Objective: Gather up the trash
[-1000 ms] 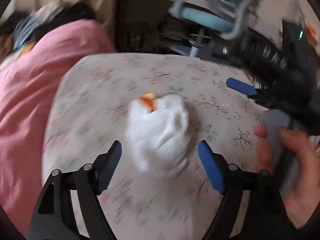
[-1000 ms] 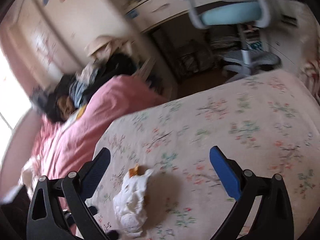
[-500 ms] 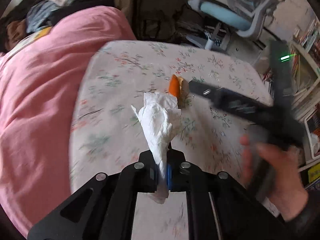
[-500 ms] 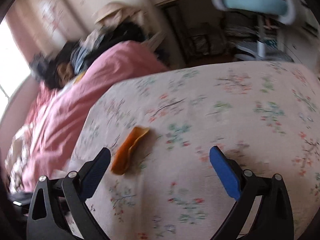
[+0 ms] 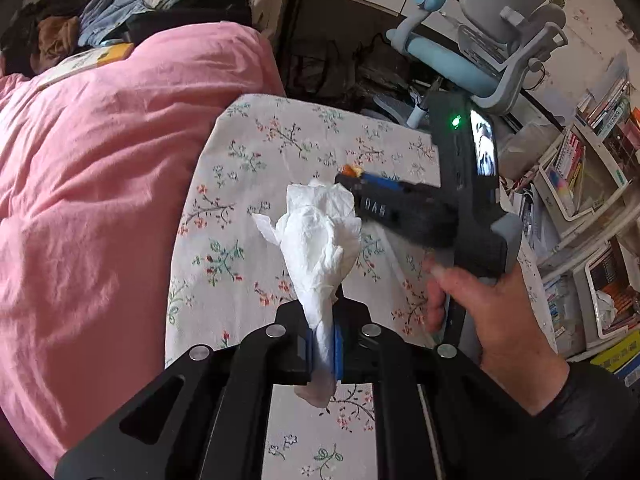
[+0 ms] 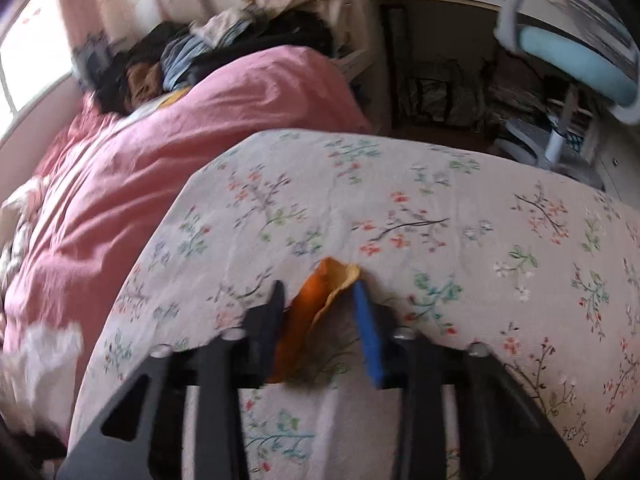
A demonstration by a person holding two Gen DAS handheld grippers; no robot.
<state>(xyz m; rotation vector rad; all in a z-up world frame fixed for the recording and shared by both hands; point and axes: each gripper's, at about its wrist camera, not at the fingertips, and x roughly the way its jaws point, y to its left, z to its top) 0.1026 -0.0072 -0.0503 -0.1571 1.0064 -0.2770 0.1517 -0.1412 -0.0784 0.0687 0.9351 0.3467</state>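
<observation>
My left gripper (image 5: 322,350) is shut on a crumpled white tissue (image 5: 320,236) and holds it up above the floral bedsheet (image 5: 240,184). An orange peel (image 6: 310,312) lies on the sheet (image 6: 460,248) between the fingers of my right gripper (image 6: 320,300). The jaws are narrowed around the peel but a gap shows on the right side. In the left wrist view the right gripper (image 5: 352,178) reaches across the sheet with its tip at a bit of the peel (image 5: 349,169). The tissue shows blurred at the lower left of the right wrist view (image 6: 44,356).
A pink duvet (image 5: 88,184) covers the left of the bed, with a clothes pile (image 5: 100,20) behind. A blue-grey office chair (image 5: 492,52) stands beyond the bed's foot. Shelves of books and bins (image 5: 592,208) line the right.
My left gripper closed on the tissue and lifted it off the sheet. My right gripper moved down to the orange peel and its jaws narrowed around it.
</observation>
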